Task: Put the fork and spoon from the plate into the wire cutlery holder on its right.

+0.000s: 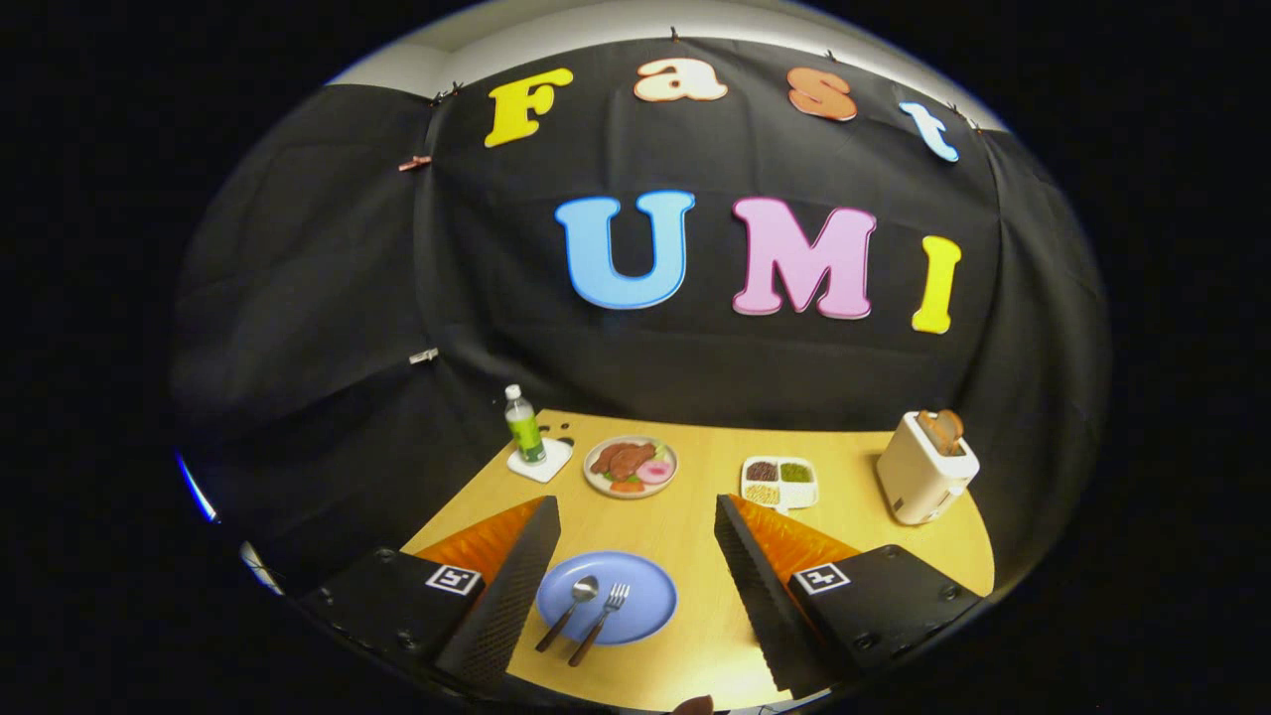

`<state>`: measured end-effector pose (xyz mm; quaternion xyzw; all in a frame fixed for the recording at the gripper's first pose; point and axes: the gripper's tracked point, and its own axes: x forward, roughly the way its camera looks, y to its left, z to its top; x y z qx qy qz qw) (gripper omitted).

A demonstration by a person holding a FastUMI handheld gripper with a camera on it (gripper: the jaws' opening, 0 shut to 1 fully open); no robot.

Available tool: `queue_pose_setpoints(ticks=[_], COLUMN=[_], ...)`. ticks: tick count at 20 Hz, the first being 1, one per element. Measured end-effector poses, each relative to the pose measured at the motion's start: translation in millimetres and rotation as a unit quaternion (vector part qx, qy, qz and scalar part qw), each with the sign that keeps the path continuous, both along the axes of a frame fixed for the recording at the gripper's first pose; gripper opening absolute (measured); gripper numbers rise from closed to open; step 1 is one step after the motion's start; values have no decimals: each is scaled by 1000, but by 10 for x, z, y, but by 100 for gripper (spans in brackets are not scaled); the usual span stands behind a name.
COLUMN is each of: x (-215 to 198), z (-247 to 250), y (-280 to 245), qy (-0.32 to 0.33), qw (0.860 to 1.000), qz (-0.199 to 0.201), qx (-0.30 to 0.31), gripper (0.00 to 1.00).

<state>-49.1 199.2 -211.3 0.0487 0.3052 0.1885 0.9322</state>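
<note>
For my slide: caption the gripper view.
Open gripper above round blue plate holding metal spoon and fork.

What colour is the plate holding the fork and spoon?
Blue round plate, seen in the gripper view.

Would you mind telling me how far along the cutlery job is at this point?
Nothing looks done yet: the spoon and fork lie side by side on the blue plate. The gripper is open above the table, holding nothing, the plate between its fingers. Both pieces are left to move.
</note>
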Motion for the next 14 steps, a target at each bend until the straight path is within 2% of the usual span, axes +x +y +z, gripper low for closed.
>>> queue_pose_setpoints(ticks=[5, 10, 14], x=[-361, -496, -604], z=[-934, -1720, -2372], y=[421, 579, 656], qy=[96, 156, 213], qw=[994, 984, 972], qz=[53, 61, 52], qx=[-28, -60, -79], gripper=[98, 99, 98])
